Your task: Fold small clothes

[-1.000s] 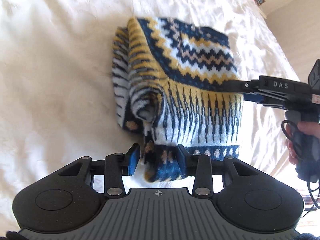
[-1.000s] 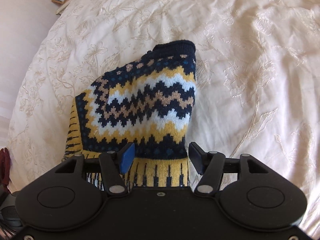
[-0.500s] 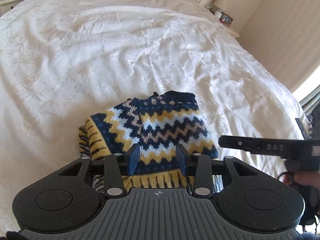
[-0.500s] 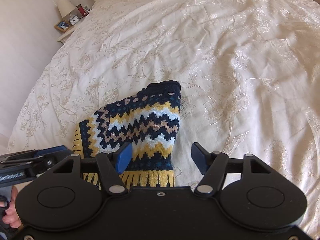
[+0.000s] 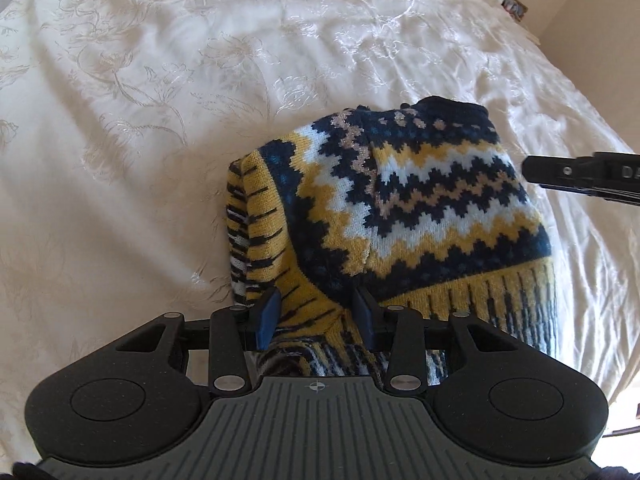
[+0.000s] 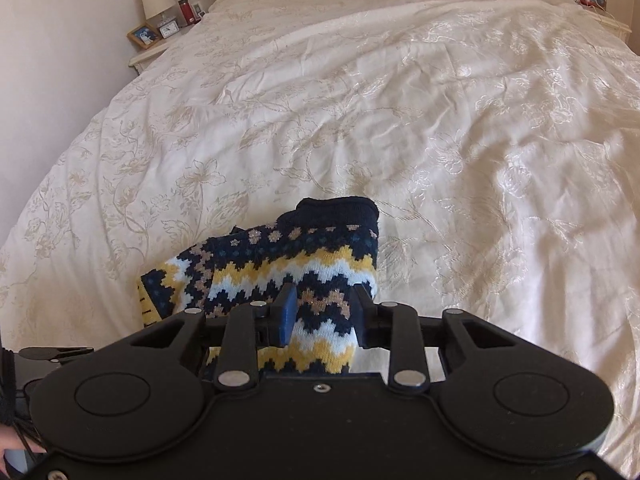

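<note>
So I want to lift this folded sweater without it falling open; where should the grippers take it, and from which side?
Probably by the near yellow-striped edge of the sweater, coming in low from the person's side. The layers stack there, so one pinch catches them all, and both the left gripper and right gripper already face that edge, jaws open. The dark collar end lies far off.

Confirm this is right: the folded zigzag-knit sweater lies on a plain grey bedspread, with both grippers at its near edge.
Not quite: the bedspread is cream with an embroidered floral pattern, not plain grey, as the right wrist view shows. The sweater does lie folded on it, with both grippers at its near edge.
</note>
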### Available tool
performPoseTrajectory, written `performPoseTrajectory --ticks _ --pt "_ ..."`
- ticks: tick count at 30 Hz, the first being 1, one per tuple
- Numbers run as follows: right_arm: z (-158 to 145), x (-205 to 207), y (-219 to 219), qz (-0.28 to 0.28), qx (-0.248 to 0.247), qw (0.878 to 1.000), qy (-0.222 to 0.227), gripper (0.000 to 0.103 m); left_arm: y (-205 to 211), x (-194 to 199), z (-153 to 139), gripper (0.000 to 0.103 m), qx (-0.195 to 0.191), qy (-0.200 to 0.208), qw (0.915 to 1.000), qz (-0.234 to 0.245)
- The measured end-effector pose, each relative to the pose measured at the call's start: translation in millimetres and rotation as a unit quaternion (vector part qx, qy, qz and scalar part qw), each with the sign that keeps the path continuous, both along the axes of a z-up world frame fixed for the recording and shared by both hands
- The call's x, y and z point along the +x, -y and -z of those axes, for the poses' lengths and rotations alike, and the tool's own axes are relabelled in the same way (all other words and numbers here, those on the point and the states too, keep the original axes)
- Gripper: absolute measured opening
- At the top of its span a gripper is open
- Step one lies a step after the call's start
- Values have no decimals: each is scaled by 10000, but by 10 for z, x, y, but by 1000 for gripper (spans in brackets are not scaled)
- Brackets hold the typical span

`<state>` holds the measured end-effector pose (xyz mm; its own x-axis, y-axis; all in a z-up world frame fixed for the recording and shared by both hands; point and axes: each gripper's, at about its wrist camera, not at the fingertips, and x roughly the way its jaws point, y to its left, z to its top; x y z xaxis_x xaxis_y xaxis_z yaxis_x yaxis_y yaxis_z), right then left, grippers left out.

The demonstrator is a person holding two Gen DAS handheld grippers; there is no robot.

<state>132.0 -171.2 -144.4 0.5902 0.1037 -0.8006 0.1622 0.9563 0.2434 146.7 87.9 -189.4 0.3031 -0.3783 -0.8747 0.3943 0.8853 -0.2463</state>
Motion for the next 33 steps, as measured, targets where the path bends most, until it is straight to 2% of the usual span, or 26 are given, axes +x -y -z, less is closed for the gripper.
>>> performPoseTrajectory --ticks 2,5,7,12,14,18,21,26,31,33 --pt "175 162 -25 -8 6 9997 -245 29 -1 2 10 39 -4 -22 10000 -56" --pt "525 368 -19 72 27 9969 -787 29 7 2 16 39 -49 -32 10000 -72" --pt "685 436 -6 94 65 9956 -934 26 27 10 30 39 -31 -23 10000 -6" --pt "548 405 -37 19 -162 9964 -836 27 41 39 38 39 -41 -92 9999 -2" --pt "411 290 -71 37 -223 9976 -662 34 29 46 30 39 -69 -97 9999 18" --pt "228 -97 -181 159 -344 9983 -434 35 12 54 22 39 -93 -98 9999 38" --pt "315 -282 -248 237 -431 9967 -642 36 24 37 32 39 -80 -58 9999 21" --pt "629 -187 -290 278 -617 9936 -903 36 104 -21 37 41 110 139 9998 88" --pt "575 -149 -233 394 -496 9946 -827 40 161 -51 -10 44 289 249 9993 62" --pt "498 -239 -202 366 -448 9960 -674 44 150 -94 -73 54 305 279 9991 27"
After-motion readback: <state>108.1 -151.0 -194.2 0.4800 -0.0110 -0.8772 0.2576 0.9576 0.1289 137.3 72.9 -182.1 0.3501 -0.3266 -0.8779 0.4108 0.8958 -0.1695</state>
